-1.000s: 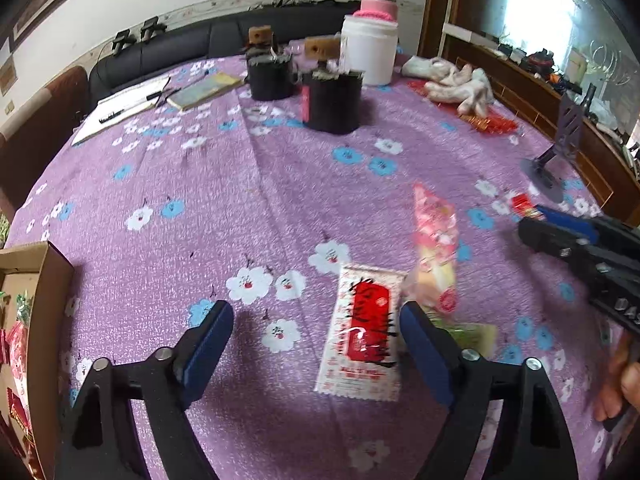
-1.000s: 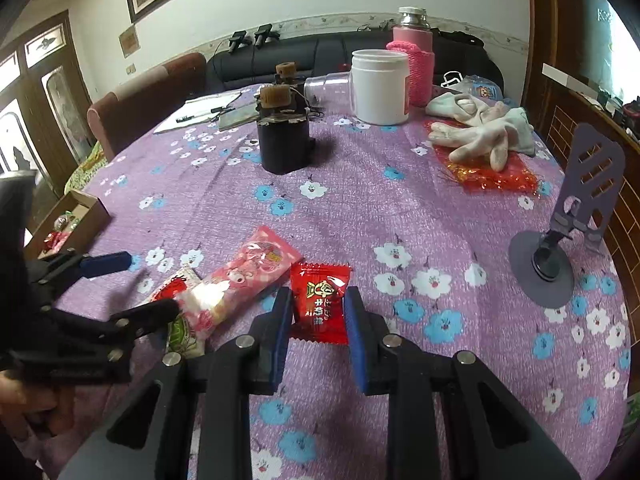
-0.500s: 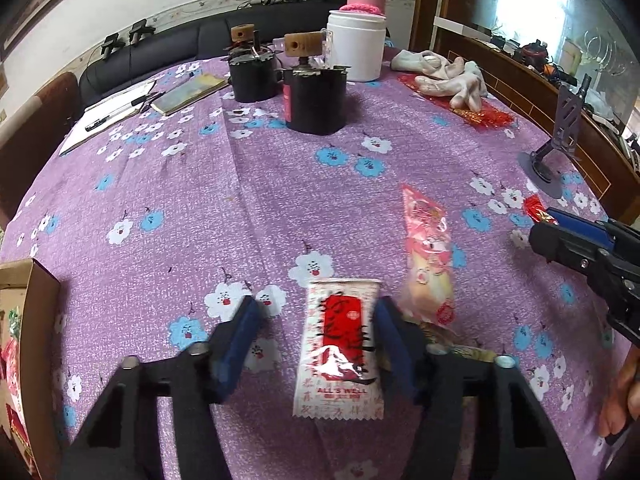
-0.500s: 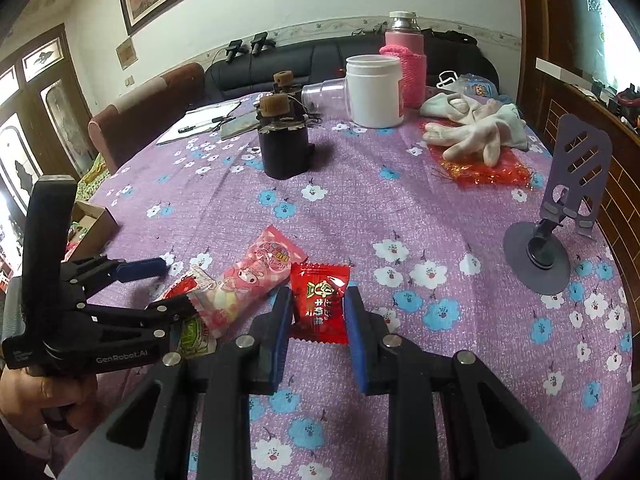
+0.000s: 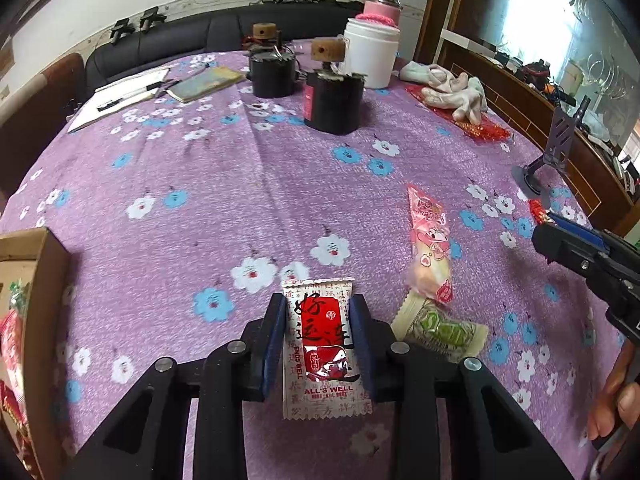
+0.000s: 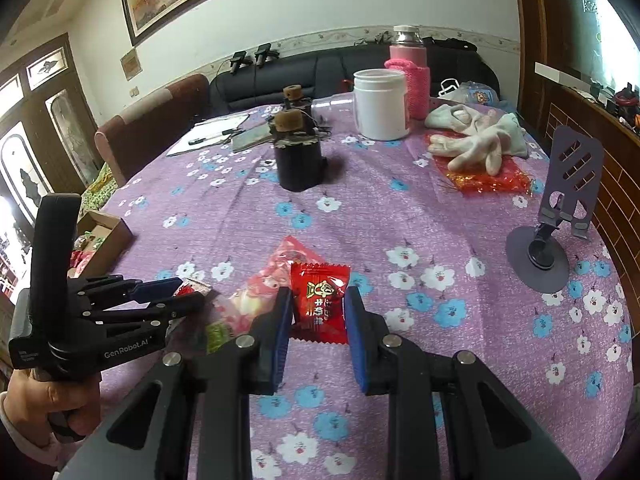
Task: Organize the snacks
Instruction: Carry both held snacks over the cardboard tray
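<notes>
Now the left gripper has just closed its jaws narrowly onto the white-and-red packet at lower centre, so that snack looks ready to lift toward the cardboard box at the left edge. Meanwhile the right gripper stays narrow, clamped on the red packet low in its frame.

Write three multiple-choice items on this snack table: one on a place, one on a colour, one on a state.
1. Where is the cardboard box in the left wrist view?
A. left edge
B. beside the white jar
C. under the gloves

2. What colour is the tablecloth?
A. green
B. purple
C. plain white

3. What is the left gripper doing?
A. wide open
B. closed on the white-and-red snack packet
C. holding a pen

Answers: 1 A, it sits at the frame's left edge. 2 B, purple with flowers. 3 B, the jaws, just closing, press its sides.
</notes>
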The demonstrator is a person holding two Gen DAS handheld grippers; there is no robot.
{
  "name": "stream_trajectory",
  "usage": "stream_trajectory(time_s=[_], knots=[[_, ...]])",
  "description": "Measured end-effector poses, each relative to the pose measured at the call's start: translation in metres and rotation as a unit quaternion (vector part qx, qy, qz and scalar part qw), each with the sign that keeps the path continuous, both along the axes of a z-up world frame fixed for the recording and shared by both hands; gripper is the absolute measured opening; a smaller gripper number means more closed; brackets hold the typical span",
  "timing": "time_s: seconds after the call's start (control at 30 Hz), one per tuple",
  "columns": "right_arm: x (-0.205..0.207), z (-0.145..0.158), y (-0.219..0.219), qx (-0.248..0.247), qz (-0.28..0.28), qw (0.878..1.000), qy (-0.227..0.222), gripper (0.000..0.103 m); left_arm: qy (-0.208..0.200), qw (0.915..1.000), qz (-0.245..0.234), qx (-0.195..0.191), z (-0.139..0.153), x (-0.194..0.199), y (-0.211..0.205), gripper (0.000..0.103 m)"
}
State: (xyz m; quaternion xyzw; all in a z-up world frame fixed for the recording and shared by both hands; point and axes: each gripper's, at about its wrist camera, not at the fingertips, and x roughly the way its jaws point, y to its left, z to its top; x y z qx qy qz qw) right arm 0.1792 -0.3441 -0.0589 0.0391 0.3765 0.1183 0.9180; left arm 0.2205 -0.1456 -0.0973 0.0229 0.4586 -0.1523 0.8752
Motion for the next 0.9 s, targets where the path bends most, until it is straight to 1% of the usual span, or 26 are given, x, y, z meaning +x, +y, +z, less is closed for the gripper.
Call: stream_trajectory(time_s=[0.3,0.5,0.9], knots=[[-0.011,0.005,0.029,0.004,0.024,1.0,-0.003,0.025,-0.026,0.9993,0.026,0.008,0.021,-0.02,0.03,0.034],[-0.017,0.01,0.057,0.005,0.047,0.999,-0.007,0.025,-0.041,0.9973,0.059,0.016,0.033,-0.039,0.062,0.034],[-0.033,0.022,0.14,0.003,0.115,0.993,-0.016,0.025,-0.07,0.9881,0.132,0.036,0.05,-0.083,0.139,0.034]])
